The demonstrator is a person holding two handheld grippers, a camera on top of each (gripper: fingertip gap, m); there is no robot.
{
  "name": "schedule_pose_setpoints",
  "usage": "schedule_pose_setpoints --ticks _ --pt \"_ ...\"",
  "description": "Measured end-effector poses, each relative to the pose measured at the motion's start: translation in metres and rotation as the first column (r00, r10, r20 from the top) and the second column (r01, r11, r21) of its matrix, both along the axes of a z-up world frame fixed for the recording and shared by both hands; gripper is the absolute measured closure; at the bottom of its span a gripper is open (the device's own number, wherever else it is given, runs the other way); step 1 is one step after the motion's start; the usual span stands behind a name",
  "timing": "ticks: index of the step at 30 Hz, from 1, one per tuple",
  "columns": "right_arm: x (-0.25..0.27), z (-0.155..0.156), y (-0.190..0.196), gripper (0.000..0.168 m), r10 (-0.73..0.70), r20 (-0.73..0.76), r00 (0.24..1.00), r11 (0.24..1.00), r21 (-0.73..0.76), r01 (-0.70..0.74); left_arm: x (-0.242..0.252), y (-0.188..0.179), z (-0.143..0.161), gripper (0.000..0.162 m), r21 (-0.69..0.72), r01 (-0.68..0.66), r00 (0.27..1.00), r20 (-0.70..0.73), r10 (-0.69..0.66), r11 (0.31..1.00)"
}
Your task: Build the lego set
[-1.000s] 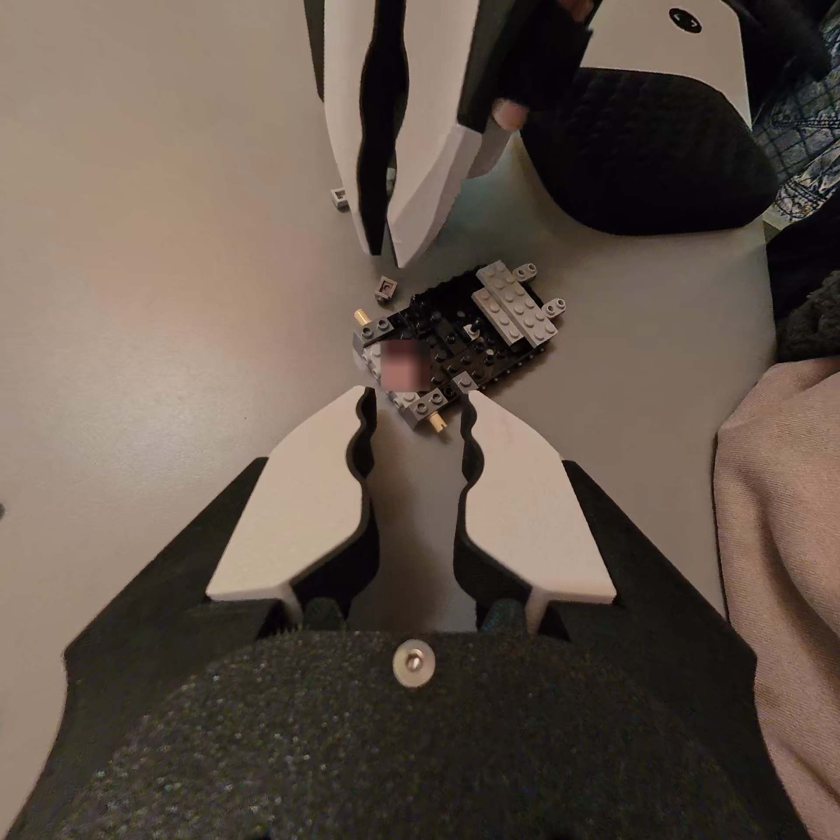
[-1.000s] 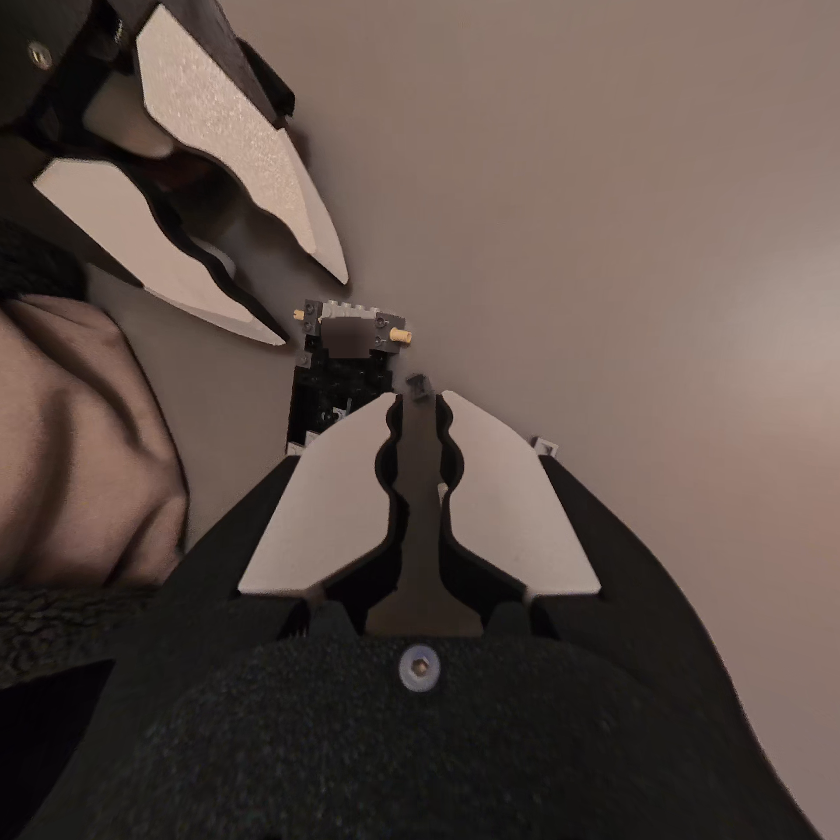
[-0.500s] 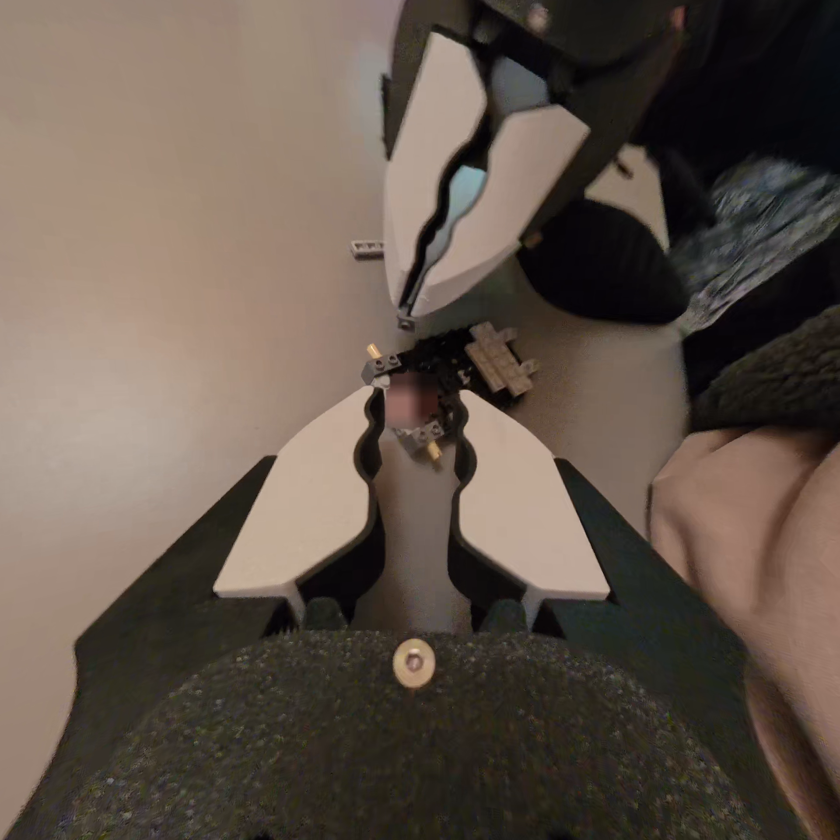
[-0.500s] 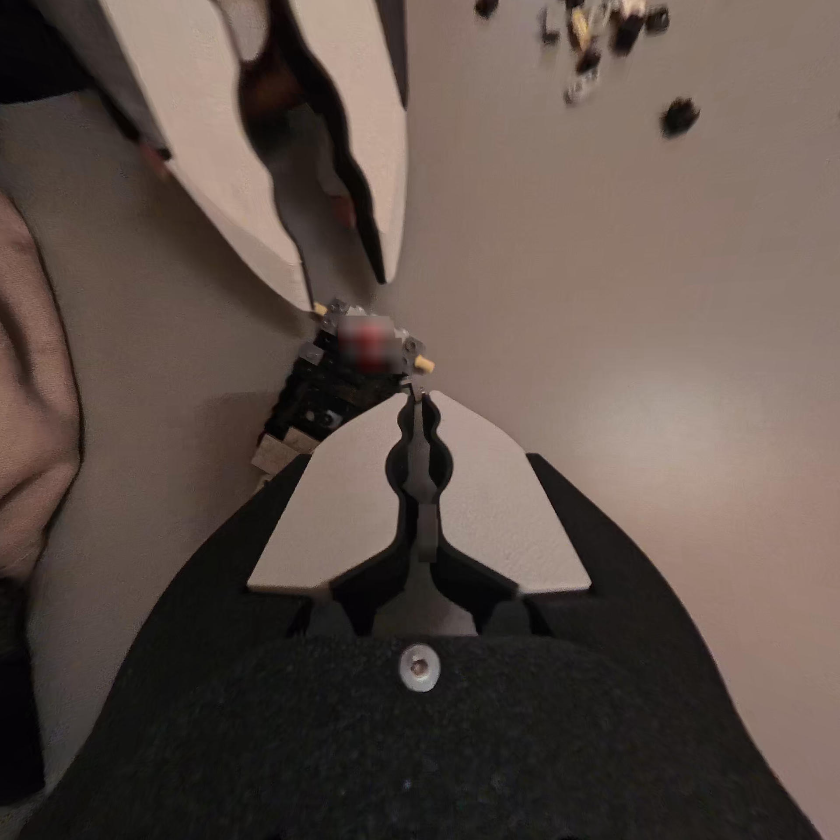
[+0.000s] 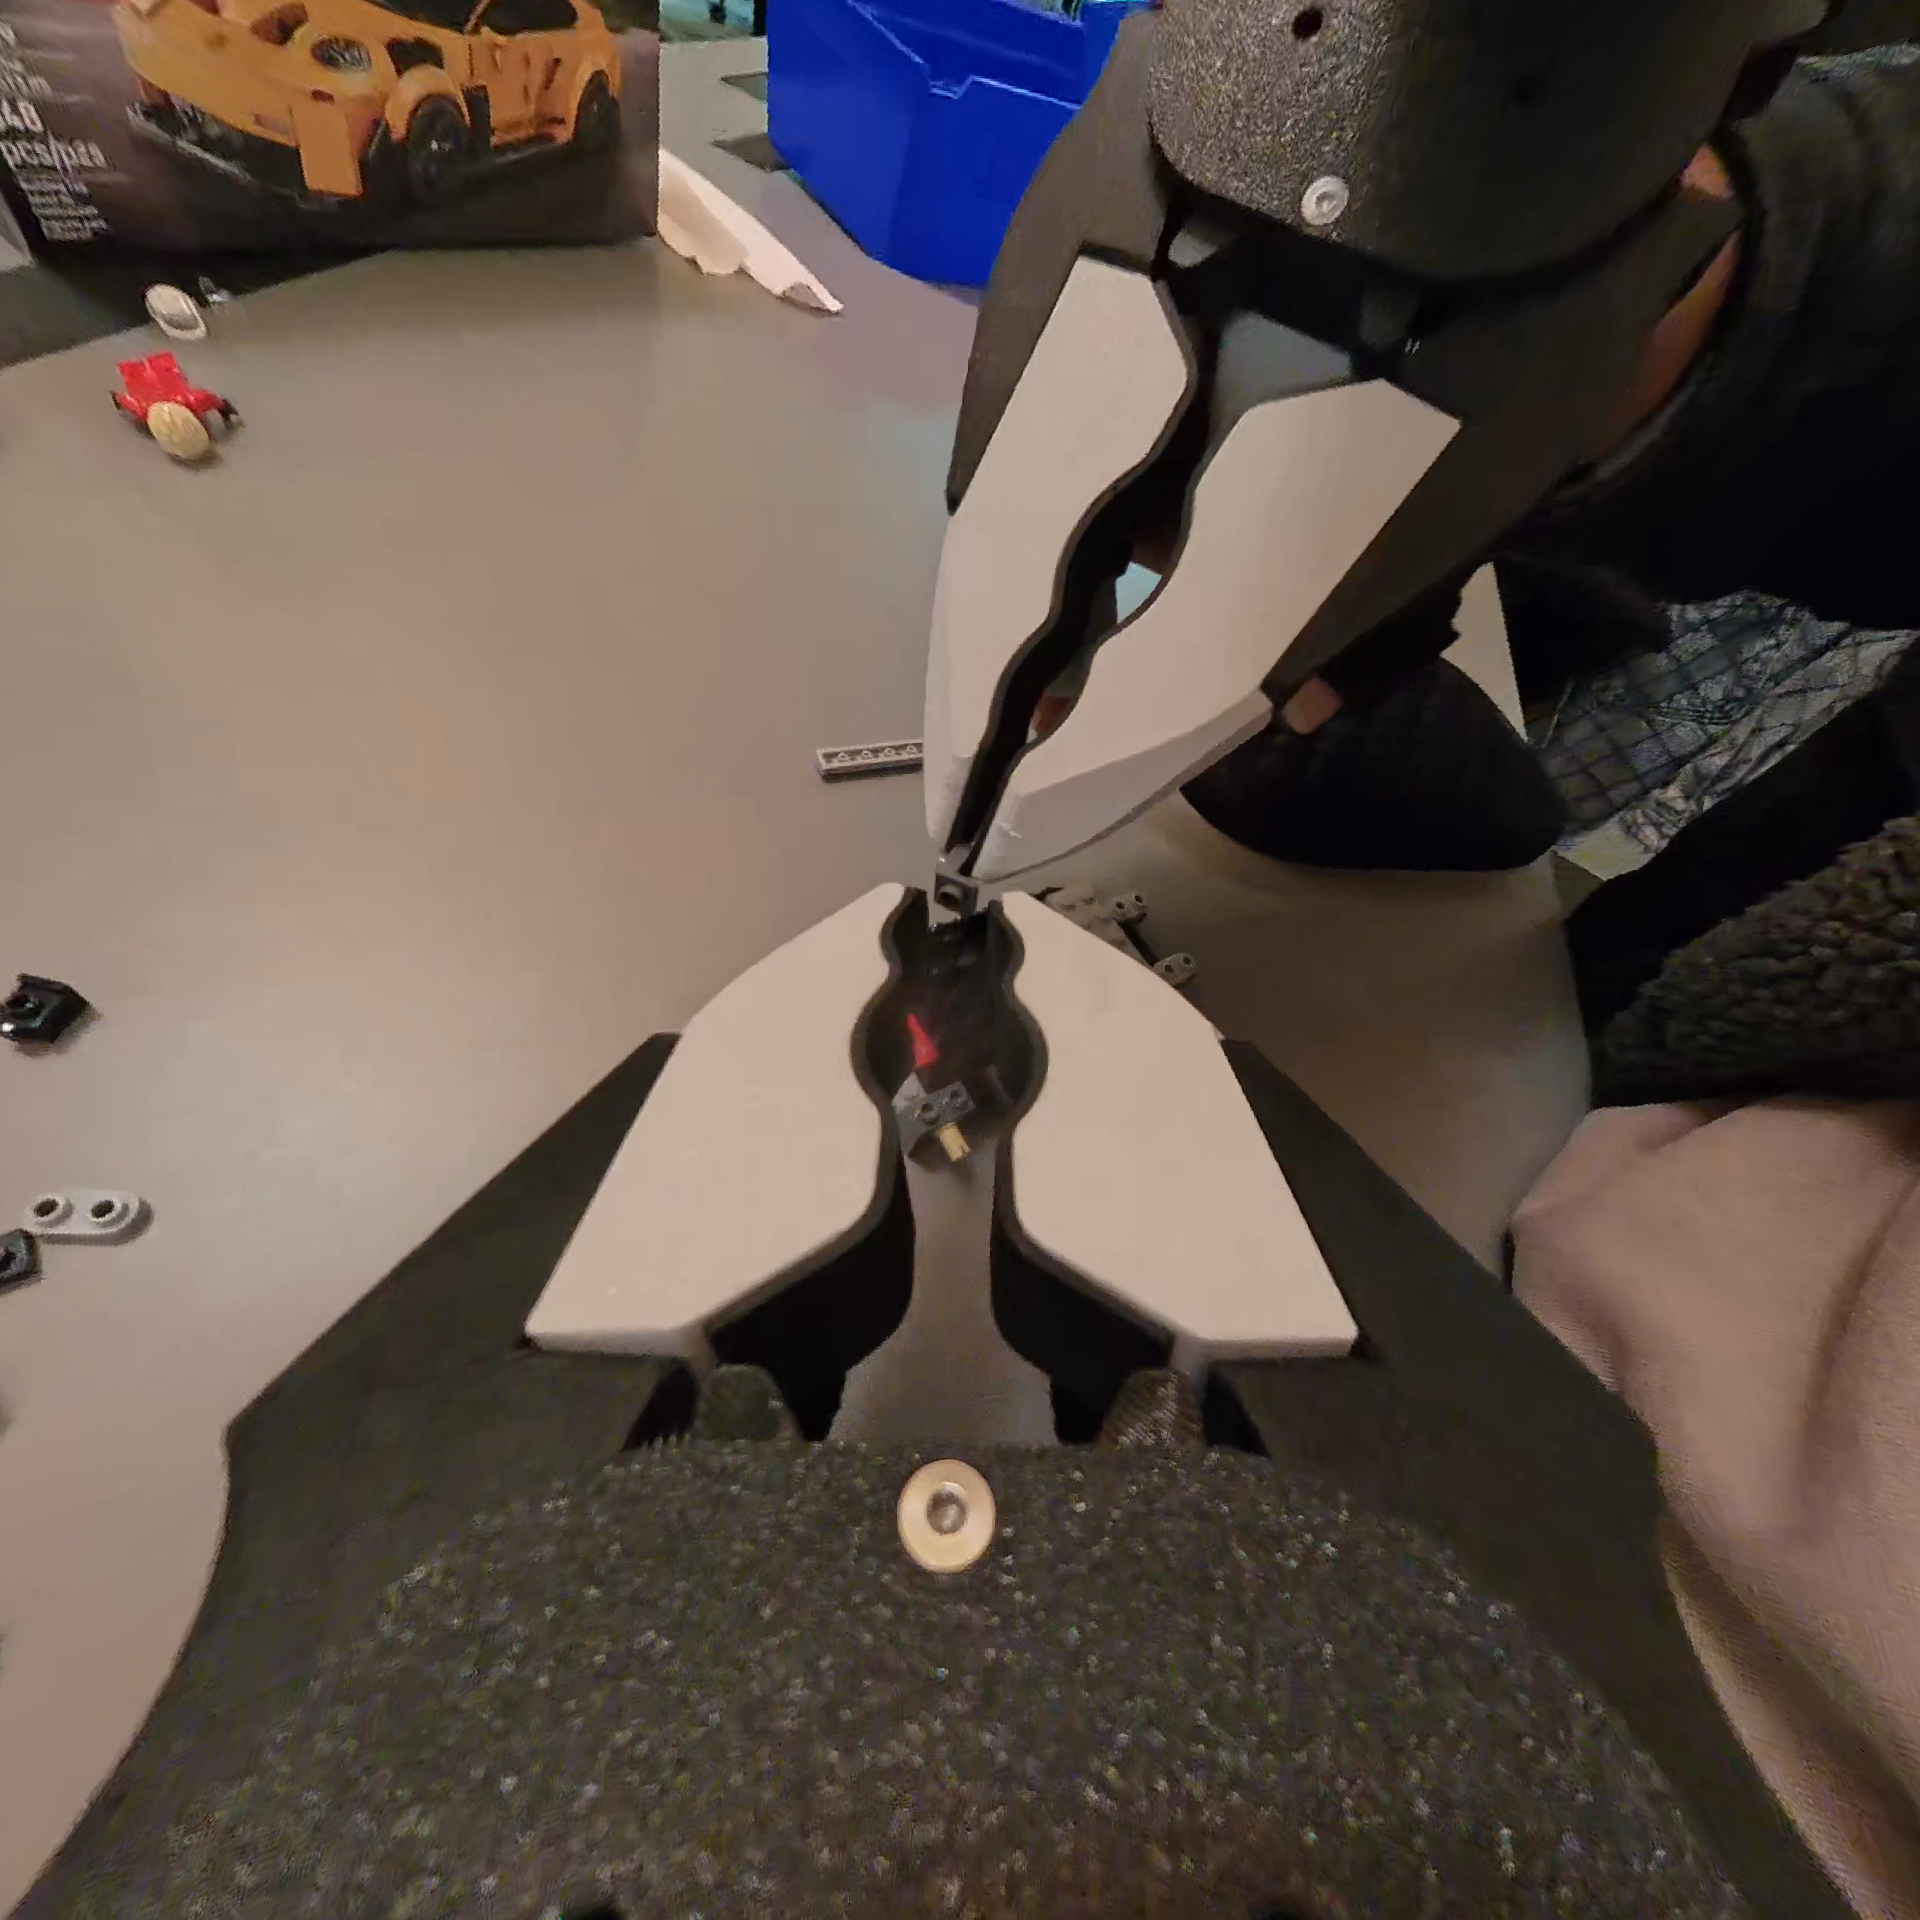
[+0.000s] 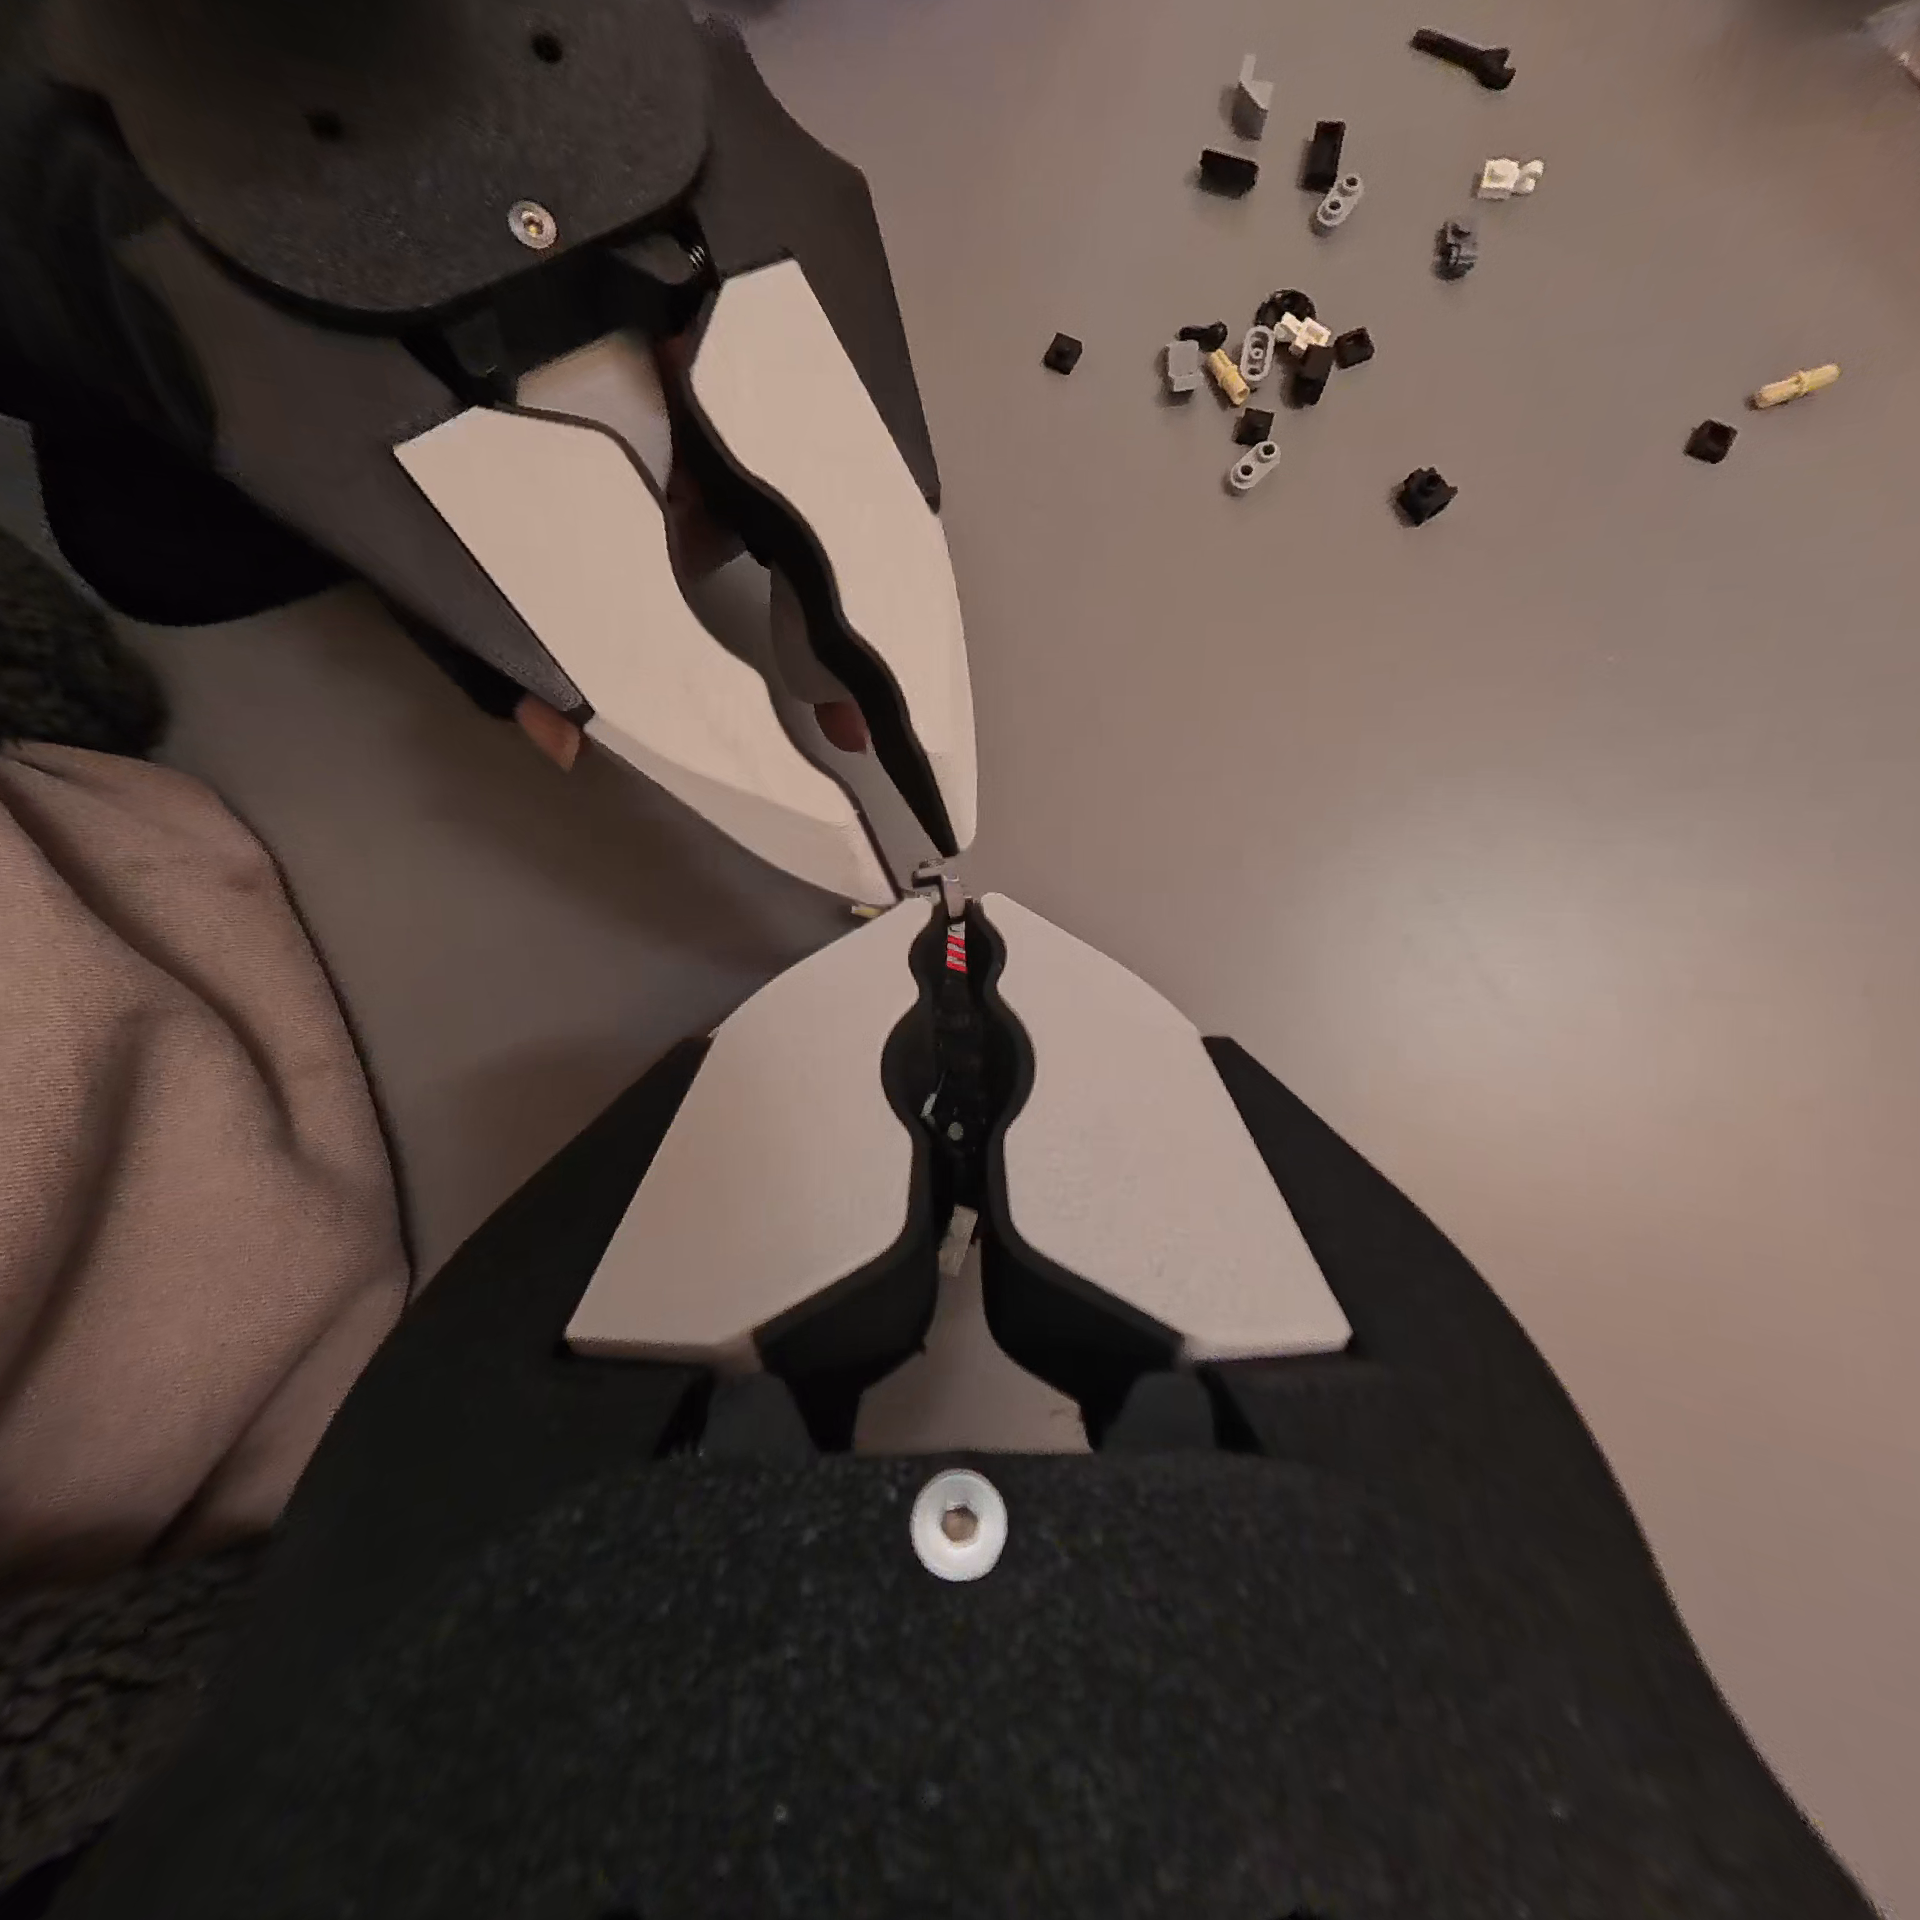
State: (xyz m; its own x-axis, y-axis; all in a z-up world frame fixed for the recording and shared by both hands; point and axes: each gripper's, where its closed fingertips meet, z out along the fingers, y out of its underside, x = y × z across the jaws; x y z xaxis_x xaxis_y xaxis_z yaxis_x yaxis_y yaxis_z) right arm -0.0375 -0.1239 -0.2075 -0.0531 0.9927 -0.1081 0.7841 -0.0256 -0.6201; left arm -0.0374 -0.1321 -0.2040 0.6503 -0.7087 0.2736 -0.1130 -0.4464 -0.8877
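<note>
Looks like the attach step: left gripper is clamped on the black chassis held off the table, right gripper pinches a small grey piece at its front edge, so next it needs careful lining up and a firm press.

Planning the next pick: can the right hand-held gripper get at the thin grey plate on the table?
Probably not yet: the right hand-held gripper is shut on a small grey piece. The thin grey plate lies uncovered beside it; once emptied, likely yes.
</note>
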Motion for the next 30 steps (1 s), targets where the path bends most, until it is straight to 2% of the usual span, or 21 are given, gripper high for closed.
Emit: schedule_pose_setpoints --ticks 10,12,15,17,19,22,25,26,30 --pt "0.0 0.005 -0.007 0.166 -0.022 -0.026 0.999 1.0 -0.015 0.022 0.001 -0.002 0.001 0.156 0.047 0.013 0.999 -0.05 -0.01 0.999" --pt "0.001 0.009 -0.009 0.166 -0.003 -0.056 0.998 1.0 -0.029 0.001 0.003 -0.004 0.004 0.156 0.017 0.039 0.999 0.02 -0.04 0.999" --pt "0.003 0.023 -0.016 0.163 0.056 -0.172 0.983 0.993 -0.088 -0.072 0.005 -0.011 0.017 0.156 -0.031 0.133 0.966 0.227 -0.123 0.991" --pt "0.006 0.035 -0.023 0.161 0.082 -0.273 0.958 0.977 -0.168 -0.132 0.006 -0.018 0.033 0.156 -0.055 0.234 0.888 0.419 -0.19 0.971" --pt "0.007 0.046 -0.025 0.159 0.046 -0.36 0.932 0.952 -0.266 -0.15 0.005 -0.025 0.05 0.156 -0.057 0.333 0.772 0.589 -0.238 0.941" --pt "0.005 0.062 -0.029 0.158 -0.012 -0.48 0.877 0.92 -0.349 -0.178 -0.002 -0.03 0.067 0.156 -0.035 0.419 0.614 0.747 -0.255 0.907" --pt "0.002 0.071 -0.033 0.157 0.05 -0.568 0.821 0.957 -0.208 -0.202 -0.009 -0.033 0.08 0.155 -0.015 0.495 0.459 0.854 -0.246 0.869" --pt "0.002 0.074 -0.036 0.156 0.079 -0.585 0.807 0.963 -0.163 -0.213 -0.01 -0.035 0.083 0.155 -0.007 0.512 0.428 0.869 -0.248 0.859" --pt "-0.003 0.086 -0.046 0.156 0.177 -0.617 0.767 0.971 -0.016 -0.237 -0.005 -0.042 0.084 0.155 0.006 0.563 0.397 0.875 -0.277 0.826"
